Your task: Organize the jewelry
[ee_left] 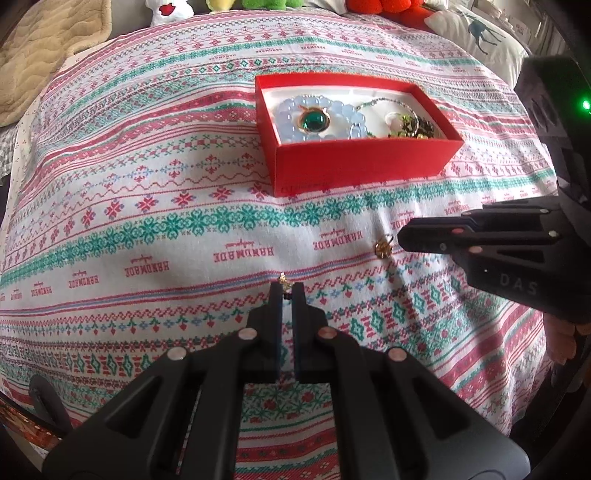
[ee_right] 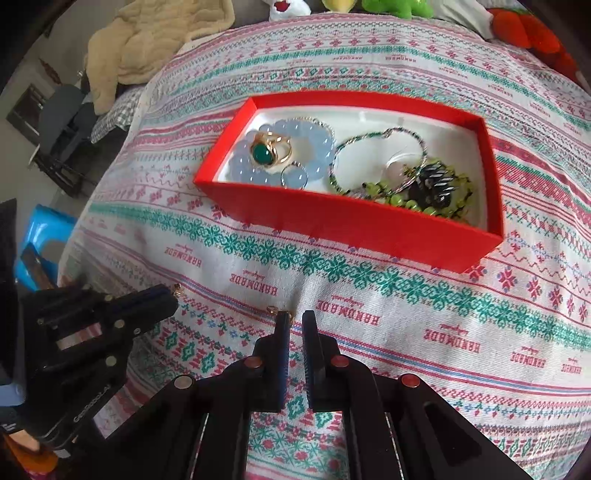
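A red box (ee_left: 364, 157) (ee_right: 332, 225) sits on the patterned cloth and holds a green-stone gold ring (ee_right: 267, 151), a blue bead bracelet (ee_right: 314, 142), a thin chain bracelet and green beads (ee_right: 436, 199). My left gripper (ee_left: 286, 290) is shut on a small gold piece (ee_left: 283, 280); it also shows in the right wrist view (ee_right: 173, 293). Another small gold piece (ee_left: 382, 247) lies on the cloth just left of my right gripper (ee_left: 400, 236). In the right wrist view the right gripper (ee_right: 295, 319) stands narrowly open with that piece (ee_right: 275, 310) by its left fingertip.
Plush toys (ee_left: 388, 7) and a pillow (ee_left: 476, 33) line the far edge of the cloth. A beige blanket (ee_right: 155, 40) lies far left. A blue stool (ee_right: 40, 236) stands beyond the left edge.
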`<state>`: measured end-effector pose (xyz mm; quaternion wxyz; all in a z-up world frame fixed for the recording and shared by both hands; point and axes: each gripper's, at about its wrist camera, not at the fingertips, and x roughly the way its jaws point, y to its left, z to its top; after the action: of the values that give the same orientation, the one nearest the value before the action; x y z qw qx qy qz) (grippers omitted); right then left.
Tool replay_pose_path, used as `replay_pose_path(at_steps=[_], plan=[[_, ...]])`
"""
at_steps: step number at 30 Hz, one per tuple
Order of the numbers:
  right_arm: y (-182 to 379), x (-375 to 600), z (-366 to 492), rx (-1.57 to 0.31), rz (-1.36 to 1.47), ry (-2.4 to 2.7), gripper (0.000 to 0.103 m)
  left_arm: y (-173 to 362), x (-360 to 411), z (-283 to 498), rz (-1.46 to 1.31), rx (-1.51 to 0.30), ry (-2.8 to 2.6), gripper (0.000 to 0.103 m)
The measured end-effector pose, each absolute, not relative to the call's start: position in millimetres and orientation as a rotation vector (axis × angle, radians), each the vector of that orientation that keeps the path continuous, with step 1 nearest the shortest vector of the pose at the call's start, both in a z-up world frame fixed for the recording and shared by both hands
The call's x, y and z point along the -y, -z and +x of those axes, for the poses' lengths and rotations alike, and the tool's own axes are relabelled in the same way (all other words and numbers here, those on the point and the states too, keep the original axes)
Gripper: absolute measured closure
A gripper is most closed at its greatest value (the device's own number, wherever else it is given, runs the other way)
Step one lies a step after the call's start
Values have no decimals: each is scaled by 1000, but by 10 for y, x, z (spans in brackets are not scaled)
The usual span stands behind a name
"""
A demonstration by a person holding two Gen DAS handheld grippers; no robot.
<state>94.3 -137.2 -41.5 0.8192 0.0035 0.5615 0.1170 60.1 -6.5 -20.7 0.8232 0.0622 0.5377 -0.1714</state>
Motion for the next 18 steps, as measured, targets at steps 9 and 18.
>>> replay_pose_path(at_steps=[9, 18], plan=[[307, 1466, 969, -1177, 74, -239, 81, 89, 150, 763, 89, -1119, 357, 98], [469, 1308, 979, -1220, 42, -238, 40, 104, 35, 779, 80, -1126, 324, 98]])
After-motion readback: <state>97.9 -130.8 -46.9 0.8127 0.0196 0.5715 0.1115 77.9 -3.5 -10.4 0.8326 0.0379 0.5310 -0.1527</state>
